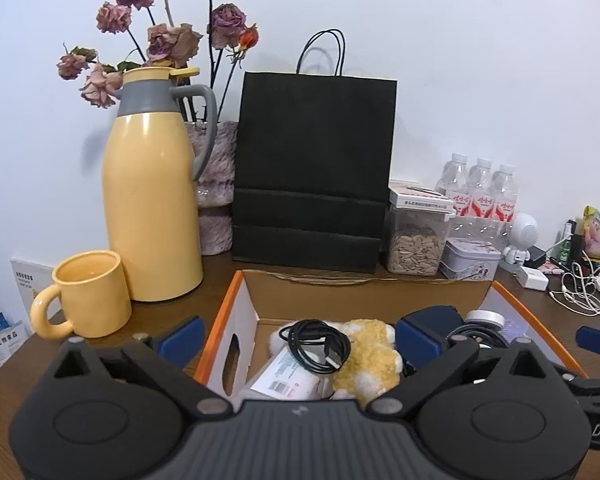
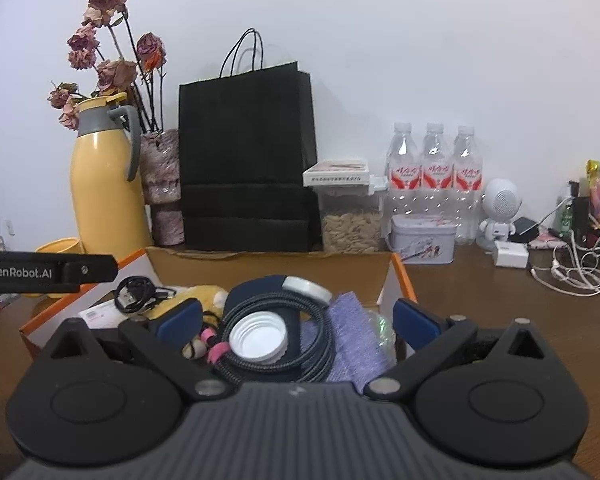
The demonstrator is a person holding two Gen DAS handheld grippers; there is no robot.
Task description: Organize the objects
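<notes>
We see a wooden table (image 1: 540, 320) running across the lower half of both views, with a white wall behind it. The largest thing on it is a black paper bag (image 1: 314, 168), standing upright at centre frame against the wall. Left of it stands a yellow thermos jug (image 1: 150, 200) with a grey collar and handle, and dried roses (image 1: 168, 40) rise behind the jug in the upper left.

In the lower centre sits an open cardboard box (image 1: 236, 320) with orange edges, just in front of the bag. Both grippers hang over it. Our left gripper (image 1: 300, 336) has its blue pads spread wide apart with nothing between them; its left pad is outside the box's left wall and its right pad is over the box. Our right gripper (image 2: 298, 322) is likewise spread wide and holds nothing.

A yellow mug (image 1: 88, 294) stands at lower left, just beside the jug. Three water bottles (image 2: 434, 164) line the wall at centre right, behind a clear jar of seeds (image 2: 350, 220) and a small tin (image 2: 422, 236).

Inside the box lie a yellow plush toy (image 1: 364, 356), a coiled black USB cable (image 1: 316, 344) resting on a white packet (image 1: 288, 380), a braided grey cable (image 2: 260, 308) coiled around a white bottle cap (image 2: 258, 338), and a purple cloth (image 2: 350, 332).
</notes>
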